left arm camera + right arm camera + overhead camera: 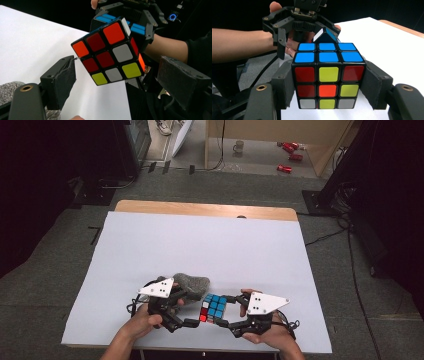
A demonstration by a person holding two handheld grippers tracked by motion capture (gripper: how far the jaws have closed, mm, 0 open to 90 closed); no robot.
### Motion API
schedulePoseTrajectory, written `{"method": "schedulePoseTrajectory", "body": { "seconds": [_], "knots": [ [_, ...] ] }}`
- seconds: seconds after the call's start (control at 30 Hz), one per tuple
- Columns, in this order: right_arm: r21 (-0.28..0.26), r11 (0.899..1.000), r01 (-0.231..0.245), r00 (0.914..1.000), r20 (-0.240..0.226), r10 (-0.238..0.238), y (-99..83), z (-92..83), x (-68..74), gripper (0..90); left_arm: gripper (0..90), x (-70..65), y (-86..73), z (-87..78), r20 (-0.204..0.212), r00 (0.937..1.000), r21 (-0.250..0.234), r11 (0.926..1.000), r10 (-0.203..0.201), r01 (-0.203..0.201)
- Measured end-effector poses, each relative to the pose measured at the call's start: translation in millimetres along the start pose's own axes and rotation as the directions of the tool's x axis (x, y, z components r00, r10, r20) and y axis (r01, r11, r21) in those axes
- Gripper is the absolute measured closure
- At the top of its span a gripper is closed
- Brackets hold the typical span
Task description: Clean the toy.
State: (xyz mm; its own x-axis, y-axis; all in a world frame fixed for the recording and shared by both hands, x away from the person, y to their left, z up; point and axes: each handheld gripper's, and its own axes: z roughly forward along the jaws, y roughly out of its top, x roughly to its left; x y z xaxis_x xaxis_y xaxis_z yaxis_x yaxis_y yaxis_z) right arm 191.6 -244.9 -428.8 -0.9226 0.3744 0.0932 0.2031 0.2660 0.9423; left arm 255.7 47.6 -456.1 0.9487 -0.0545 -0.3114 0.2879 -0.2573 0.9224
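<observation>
Rubik's cube (pixel 214 307) held off the table by the right gripper (pixel 226 310), near the front edge at about 6 o'clock of the white sheet (pixel 200 245)

As a cube it has no long axis; in the high view a mostly blue face is turned upward, and its far layer is twisted partly out of line with the rest. In the right gripper view a face of red, yellow, orange and white stickers is seen below two blue rows, with the padded jaws pressed on its left and right sides. In the left gripper view the cube (pixel 110 53) is seen tilted, corner down. The left gripper (pixel 194 315), at 9 o'clock of the cube, is spread wide, its pads clear of the cube. A grey cloth (pixel 192 282) lies at 11 o'clock
</observation>
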Motion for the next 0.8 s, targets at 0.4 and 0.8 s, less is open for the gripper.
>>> {"method": "schedulePoseTrajectory", "body": {
  "seconds": [0.4,0.8],
  "knots": [
    [0.001,1.000,0.017,0.9997,-0.016,-0.017,-0.7,4.9,4.1,35.2,16.3,-0.9,-0.9,13.5,-0.020,0.9998,0.057,0.9984,0.003,-0.002],
    [-0.002,1.000,0.007,0.9997,-0.024,-0.007,-1.9,4.9,2.6,35.2,20.3,-0.3,-1.9,14.9,-0.010,0.9998,0.053,0.9984,0.019,-0.019]
  ]
}}
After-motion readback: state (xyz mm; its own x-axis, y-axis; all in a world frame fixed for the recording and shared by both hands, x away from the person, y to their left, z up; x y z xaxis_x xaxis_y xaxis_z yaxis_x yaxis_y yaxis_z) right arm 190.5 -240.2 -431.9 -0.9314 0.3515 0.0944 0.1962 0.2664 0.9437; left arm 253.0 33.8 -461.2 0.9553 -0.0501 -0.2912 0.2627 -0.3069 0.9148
